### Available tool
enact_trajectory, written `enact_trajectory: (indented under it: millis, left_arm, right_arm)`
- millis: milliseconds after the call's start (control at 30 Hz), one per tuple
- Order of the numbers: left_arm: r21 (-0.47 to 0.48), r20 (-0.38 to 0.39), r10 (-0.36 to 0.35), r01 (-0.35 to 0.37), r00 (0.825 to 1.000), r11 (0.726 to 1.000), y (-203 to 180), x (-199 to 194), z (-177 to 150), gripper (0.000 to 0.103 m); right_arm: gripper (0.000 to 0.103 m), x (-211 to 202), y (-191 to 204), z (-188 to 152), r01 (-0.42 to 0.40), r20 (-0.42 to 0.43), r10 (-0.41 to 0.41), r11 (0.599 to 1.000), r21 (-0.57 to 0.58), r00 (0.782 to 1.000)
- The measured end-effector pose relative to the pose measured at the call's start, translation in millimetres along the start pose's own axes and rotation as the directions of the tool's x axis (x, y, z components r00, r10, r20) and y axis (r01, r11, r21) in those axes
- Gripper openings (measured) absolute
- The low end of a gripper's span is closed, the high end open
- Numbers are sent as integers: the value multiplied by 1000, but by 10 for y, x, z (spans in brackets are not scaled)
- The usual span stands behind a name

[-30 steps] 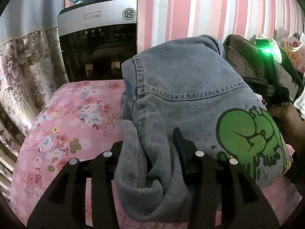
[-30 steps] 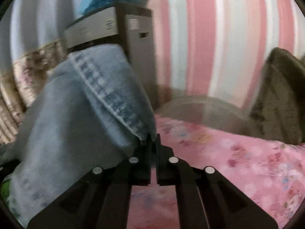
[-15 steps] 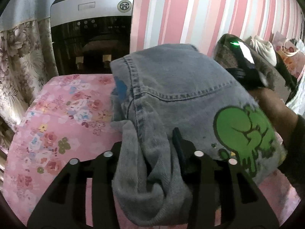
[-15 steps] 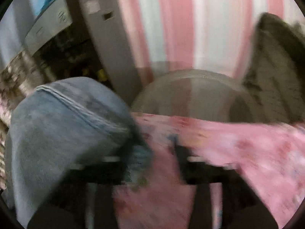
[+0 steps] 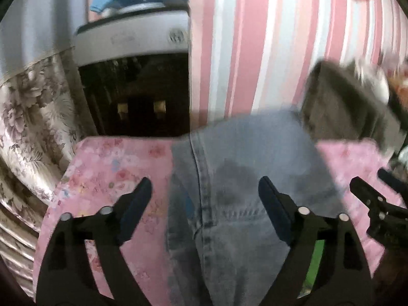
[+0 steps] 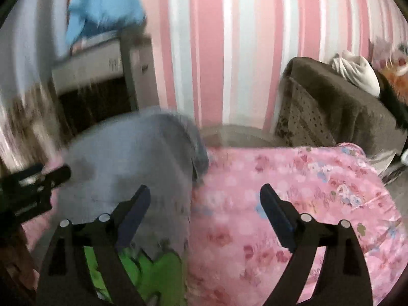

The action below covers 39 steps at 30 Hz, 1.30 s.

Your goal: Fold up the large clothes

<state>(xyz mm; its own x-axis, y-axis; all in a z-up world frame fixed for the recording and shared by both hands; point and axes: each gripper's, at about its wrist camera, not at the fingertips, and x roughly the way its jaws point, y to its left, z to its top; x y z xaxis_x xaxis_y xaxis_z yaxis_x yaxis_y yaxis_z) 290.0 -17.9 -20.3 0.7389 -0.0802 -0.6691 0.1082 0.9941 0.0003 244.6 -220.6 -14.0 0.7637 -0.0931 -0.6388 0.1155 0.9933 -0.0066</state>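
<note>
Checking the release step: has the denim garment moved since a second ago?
Yes. The denim garment has dropped from a raised bunch to lie flatter on the pink floral cover, below the water dispenser.

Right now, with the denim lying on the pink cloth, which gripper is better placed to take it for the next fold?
Left, probably. The left gripper, jaws opening, straddles the denim at its seam. The right gripper, also opening, frames mostly pink floral cloth, with the denim under its left finger only.

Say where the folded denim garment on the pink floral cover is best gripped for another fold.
Probably the denim garment is best pinched at its near folded edge, approached from the holder's side, with the left claw and right claw towards opposite corners. It lies flat, its seam running away from the cameras. Both claws are opening, pressing on nothing.
</note>
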Motion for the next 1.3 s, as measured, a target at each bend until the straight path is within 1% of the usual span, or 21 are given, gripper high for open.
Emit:
enact_trajectory:
  millis: [33,100,133,167,200,267,367,433,500,567,600,633,700,767,833,933,1000,1067,1100,1167,1300]
  left_arm:
    - [17,-30,38,-37,999,999,-4,136,-99,83]
    - [0,-69,37,-37,997,999,82,317,-250,84]
    - [-12,-81,36,-37,996,999,111,379,-317,85]
    - [-25,-80,38,-40,996,999,128,427,-356,89]
    - [-37,-67,46,-49,997,998,132,462,-401,92]
    - [-21,-51,70,-72,996,997,77,529,-445,94]
    - [-19,-20,100,-101,995,995,39,626,-512,95]
    - [-33,-29,87,-88,996,996,70,675,-508,96]
    - [-36,-28,71,-72,997,997,66,651,-500,95]
    - [-57,-53,12,-15,999,998,145,598,-436,92]
    - [-67,-46,-3,0,999,998,193,501,-364,89]
    - [-71,-19,-6,5,1000,997,238,373,-275,89]
    - [-75,37,-18,21,999,997,315,176,-38,94]
    - [-63,57,-27,31,998,998,304,126,164,98]
    - [-31,70,-9,11,998,999,248,201,360,99]
    - [23,43,-6,5,999,1000,113,545,524,99]
    - [38,5,18,-18,1000,999,57,815,513,99]
    - [51,-40,39,-37,998,998,17,1049,439,100]
    - [55,-61,47,-43,997,998,4,1161,375,100]
    - [54,-80,52,-47,995,997,-8,1291,277,100]
    - [43,-159,38,-31,987,999,44,1524,199,100]
  right_arm:
    - [89,125,56,-98,23,-33,-25,999,-43,999]
    - [100,262,127,-178,99,-23,-101,991,-95,995]
    - [100,294,149,-205,121,-19,-123,987,-109,992]
    - [100,371,160,-232,136,-33,-141,983,-125,989]
    - [100,435,183,-257,147,-55,-155,980,-136,986]
    - [100,586,188,-302,163,-106,-182,973,-164,978]
    - [100,693,70,-324,97,-171,-115,989,-109,979]
    - [100,713,24,-323,70,-180,-88,993,-99,980]
    - [100,689,-7,-328,56,-156,-69,995,-88,985]
    - [100,573,-64,-258,15,-134,-25,997,-73,991]
    - [100,488,-113,-183,0,-106,-6,998,-59,994]
    - [101,330,-196,-38,-17,-25,16,999,-27,1000]
    - [101,215,-279,186,-61,59,61,998,2,996]
    - [101,279,-264,455,-66,89,67,998,-16,994]
    - [101,448,-192,642,-66,105,70,997,-39,992]
    - [101,725,-50,755,-57,96,64,996,-72,993]
    - [101,978,65,702,-18,54,25,992,-124,998]
    - [101,1272,108,609,4,-47,-11,989,-146,999]
    - [101,1395,78,569,-1,-93,-11,991,-136,996]
    - [101,1539,2,531,-39,-153,25,995,-88,988]
    - [101,1655,70,536,-52,-214,25,991,-121,977]
